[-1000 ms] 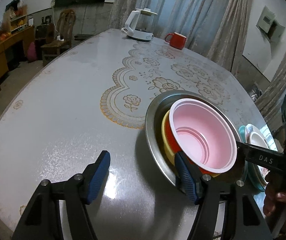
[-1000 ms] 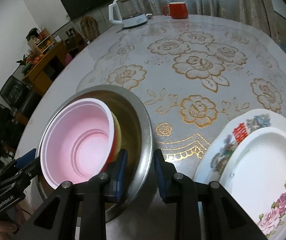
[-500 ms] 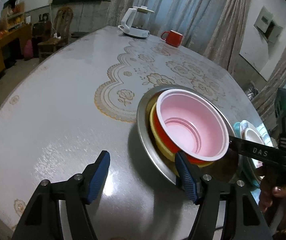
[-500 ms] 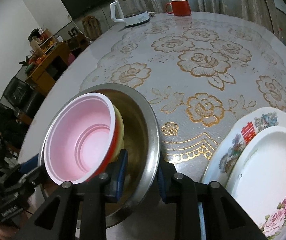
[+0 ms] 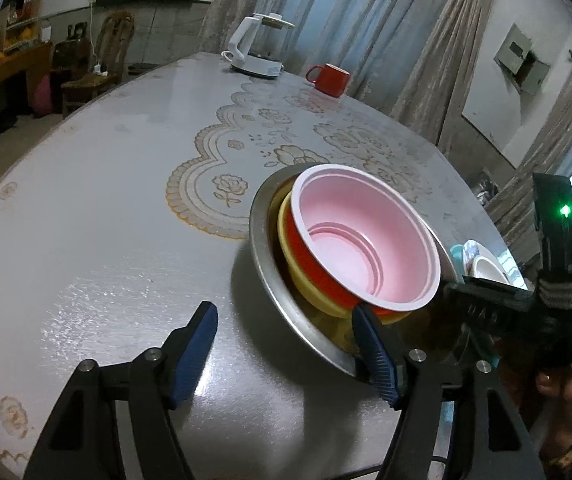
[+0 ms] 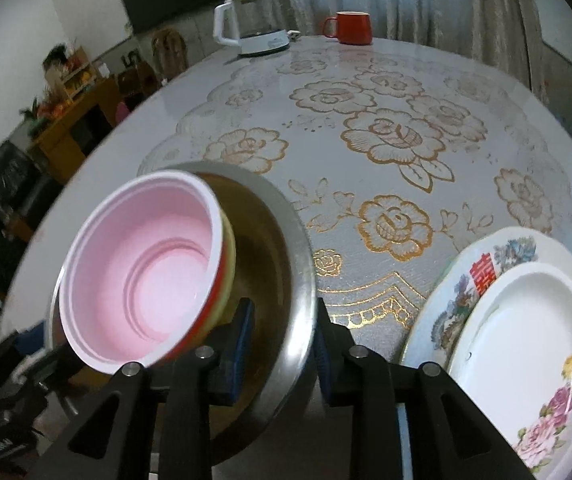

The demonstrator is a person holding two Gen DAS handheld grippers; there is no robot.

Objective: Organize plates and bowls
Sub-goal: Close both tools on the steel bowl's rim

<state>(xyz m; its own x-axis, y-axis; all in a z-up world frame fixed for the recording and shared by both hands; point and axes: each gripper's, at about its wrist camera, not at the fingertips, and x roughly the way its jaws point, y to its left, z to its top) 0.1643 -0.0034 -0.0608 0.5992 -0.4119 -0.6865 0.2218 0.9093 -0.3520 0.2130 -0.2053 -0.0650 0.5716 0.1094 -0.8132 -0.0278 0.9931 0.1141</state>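
Little here can be read. A red Chinese double-happiness character — 囍 — sits on the rim of the large floral plate [image 6: 486, 276], at about ten o'clock on that rim. Raised letters on the right gripper [image 5: 482, 312] body — at four o'clock in the left wrist view — are too blurred to make out.

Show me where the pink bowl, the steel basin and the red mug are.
pink bowl [image 5: 366, 236], left wrist view, on its inner wall.
steel basin [image 6: 302, 280], right wrist view, on its right rim.
red mug [image 6: 352, 28], right wrist view, on its front side.
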